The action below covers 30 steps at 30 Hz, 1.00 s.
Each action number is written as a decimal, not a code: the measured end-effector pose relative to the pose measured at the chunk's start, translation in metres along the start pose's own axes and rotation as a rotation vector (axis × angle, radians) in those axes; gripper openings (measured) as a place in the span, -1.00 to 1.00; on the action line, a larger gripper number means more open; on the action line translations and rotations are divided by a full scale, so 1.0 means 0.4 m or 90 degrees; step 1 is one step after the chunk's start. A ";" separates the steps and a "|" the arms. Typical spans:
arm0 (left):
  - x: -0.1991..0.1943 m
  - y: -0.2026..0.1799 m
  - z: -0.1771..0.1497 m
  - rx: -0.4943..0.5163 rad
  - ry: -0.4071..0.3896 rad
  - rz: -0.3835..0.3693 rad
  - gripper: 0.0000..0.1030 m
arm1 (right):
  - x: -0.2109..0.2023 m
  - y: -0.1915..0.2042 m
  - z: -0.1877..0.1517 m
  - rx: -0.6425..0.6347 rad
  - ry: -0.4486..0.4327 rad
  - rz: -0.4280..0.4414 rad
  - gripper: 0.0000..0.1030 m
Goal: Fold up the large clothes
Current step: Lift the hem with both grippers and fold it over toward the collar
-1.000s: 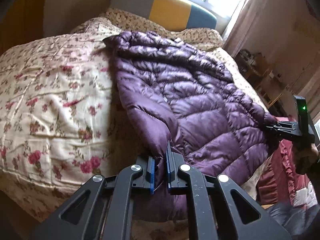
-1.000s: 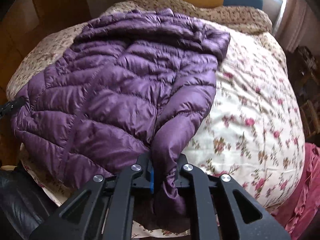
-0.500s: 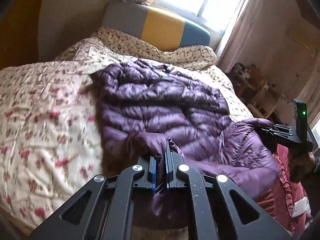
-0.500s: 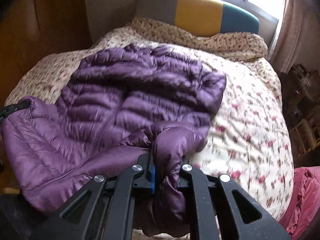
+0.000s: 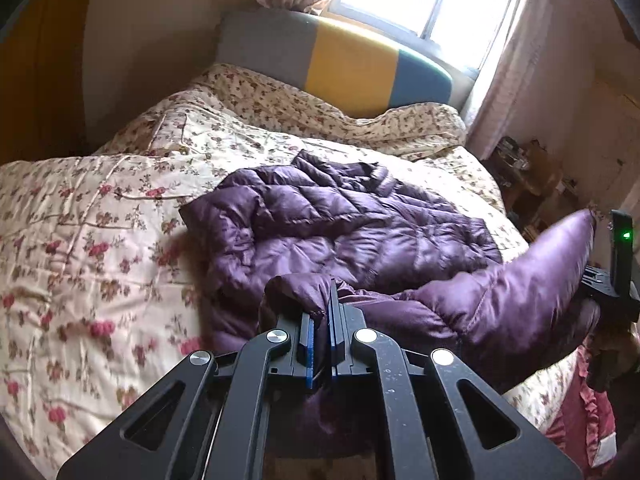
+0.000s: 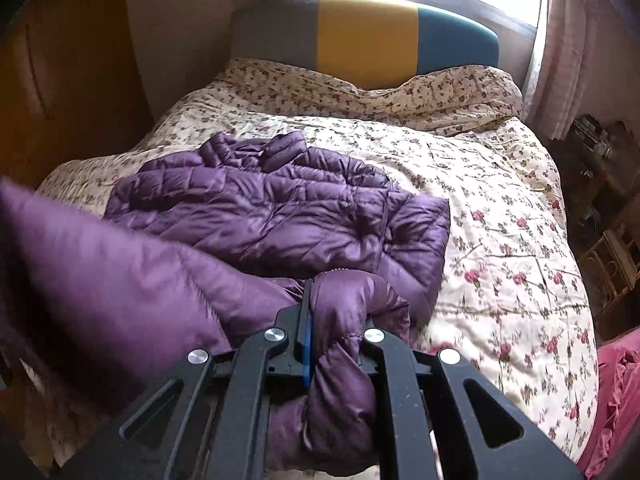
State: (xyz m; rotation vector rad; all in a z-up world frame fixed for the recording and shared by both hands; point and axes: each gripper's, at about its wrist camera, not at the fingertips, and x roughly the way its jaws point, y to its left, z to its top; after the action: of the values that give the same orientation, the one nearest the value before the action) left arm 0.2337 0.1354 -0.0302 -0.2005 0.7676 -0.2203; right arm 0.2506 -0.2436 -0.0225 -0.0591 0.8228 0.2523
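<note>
A purple quilted puffer jacket lies on a bed with a floral quilt. Its near hem is lifted off the bed and bulges up over the lower body of the jacket. My left gripper is shut on one corner of that hem. My right gripper is shut on the other corner, with puffy fabric bunched between its fingers. In the left wrist view the right gripper's black body with a green light shows at the right edge, behind the raised fabric.
A grey, yellow and blue headboard stands under a bright window with curtains. A wooden wall or wardrobe flanks the bed on the left. Cluttered shelves and a pink cloth lie to the right.
Both grippers have lifted the jacket's hem and carried it toward the headboard. The flat jacket now doubles over itself, and more of the headboard and window show.
</note>
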 end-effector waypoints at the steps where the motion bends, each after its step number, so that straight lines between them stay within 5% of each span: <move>1: 0.009 0.004 0.006 -0.001 0.001 0.002 -0.90 | 0.015 -0.004 0.013 0.004 0.002 -0.003 -0.85; 20: 0.235 0.119 0.180 -0.100 0.038 0.058 -0.90 | 0.258 -0.084 0.163 0.103 0.044 -0.054 -0.83; 25: 0.290 0.147 0.207 -0.140 0.066 0.048 -0.86 | 0.321 -0.106 0.183 0.127 0.071 -0.054 -0.69; 28: 0.295 0.170 0.218 -0.173 0.070 0.027 -0.66 | 0.331 -0.115 0.195 0.135 0.078 -0.038 -0.48; 30: 0.282 0.188 0.223 -0.194 0.061 0.016 -0.17 | 0.318 -0.130 0.206 0.154 0.075 -0.007 -0.20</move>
State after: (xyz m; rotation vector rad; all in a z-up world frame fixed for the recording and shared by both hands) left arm 0.3847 0.1859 -0.0615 -0.4701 0.8977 -0.0882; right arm 0.4053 -0.2563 -0.0620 0.1490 0.9655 0.1389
